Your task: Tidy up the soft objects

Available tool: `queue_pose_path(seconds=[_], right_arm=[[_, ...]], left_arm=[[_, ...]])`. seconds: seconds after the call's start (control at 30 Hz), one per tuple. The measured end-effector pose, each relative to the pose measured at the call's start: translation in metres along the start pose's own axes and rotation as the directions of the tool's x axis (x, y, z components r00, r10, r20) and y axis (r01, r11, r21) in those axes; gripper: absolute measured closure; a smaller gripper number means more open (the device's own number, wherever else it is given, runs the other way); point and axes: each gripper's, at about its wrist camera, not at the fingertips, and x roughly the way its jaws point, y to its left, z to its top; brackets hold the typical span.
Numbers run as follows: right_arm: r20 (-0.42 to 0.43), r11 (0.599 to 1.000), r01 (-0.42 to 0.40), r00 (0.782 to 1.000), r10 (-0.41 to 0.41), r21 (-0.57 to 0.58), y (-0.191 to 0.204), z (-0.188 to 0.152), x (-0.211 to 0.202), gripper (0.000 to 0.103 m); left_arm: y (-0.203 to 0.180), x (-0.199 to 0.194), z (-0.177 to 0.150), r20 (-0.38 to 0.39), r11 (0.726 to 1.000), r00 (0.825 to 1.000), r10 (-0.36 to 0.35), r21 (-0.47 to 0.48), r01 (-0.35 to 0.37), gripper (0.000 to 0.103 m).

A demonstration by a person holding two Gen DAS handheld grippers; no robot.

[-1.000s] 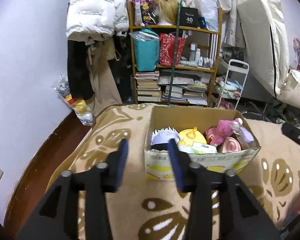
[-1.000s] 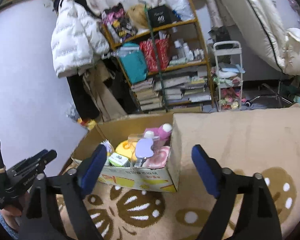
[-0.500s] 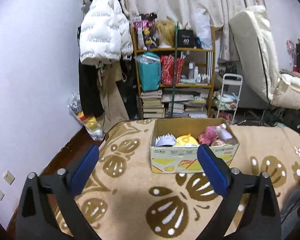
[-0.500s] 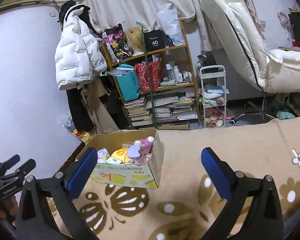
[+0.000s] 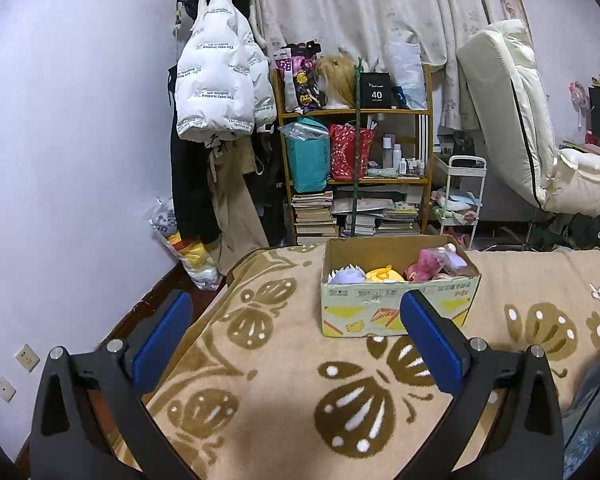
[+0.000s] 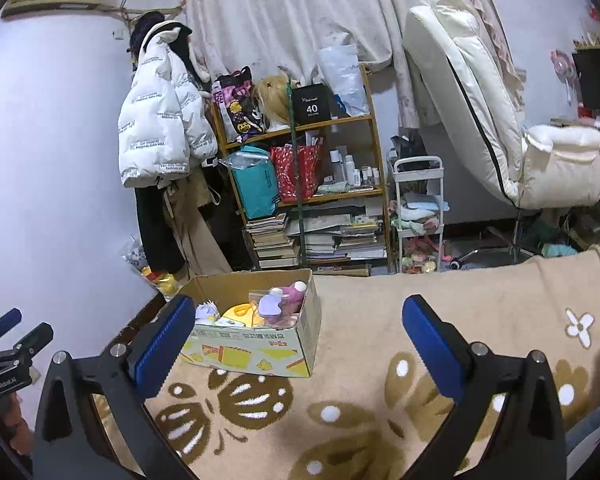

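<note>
Soft toys [image 5: 384, 274] fill the box [image 5: 396, 308] on the blanket [image 5: 284, 392], while the left gripper [image 5: 298, 342] and right gripper [image 6: 300, 346] hover short of the box, both spread wide and empty, bare blanket flanking the box.

Your box [image 5: 396, 308] is matt printed cardboard, plain brown inside, holding plush toys [image 5: 430, 266], some under glossy clear plastic. It sits on a fuzzy tan blanket [image 5: 268, 380] with a brown woven pattern. Your left gripper [image 5: 300, 344] and right gripper [image 6: 300, 344] are matt black plastic with ribbed blue rubbery pads [image 6: 430, 346] and shiny metal screws. Behind: wooden shelf [image 5: 380, 112], puffy white jacket [image 5: 220, 88] with a slight sheen, cloth curtain [image 5: 360, 8].
</note>
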Motion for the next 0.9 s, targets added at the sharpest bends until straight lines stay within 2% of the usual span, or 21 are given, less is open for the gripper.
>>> queue_pose_path(seconds=[0.2,0.43,0.63,0.9], right_arm=[[-0.038,1.0,-0.018,0.999,0.017,-0.012,0.007,-0.005,0.01,0.0],[-0.054,1.0,0.018,0.998,-0.019,-0.019,0.007,-0.009,0.018,0.0],[-0.063,1.0,0.015,0.998,-0.016,-0.007,0.005,-0.009,0.023,0.0],[-0.068,1.0,0.021,0.997,-0.021,-0.005,0.004,-0.01,0.026,0.0]], left_arm=[[0.01,0.008,-0.004,-0.006,1.0,1.0,0.014,-0.025,-0.014,0.001],[0.009,0.013,-0.005,-0.016,1.0,1.0,0.015,-0.018,-0.015,0.001],[0.0,0.016,-0.007,-0.027,0.999,0.999,0.026,0.028,-0.025,0.001],[-0.002,0.02,-0.008,-0.041,1.0,0.999,0.011,0.028,-0.009,0.001]])
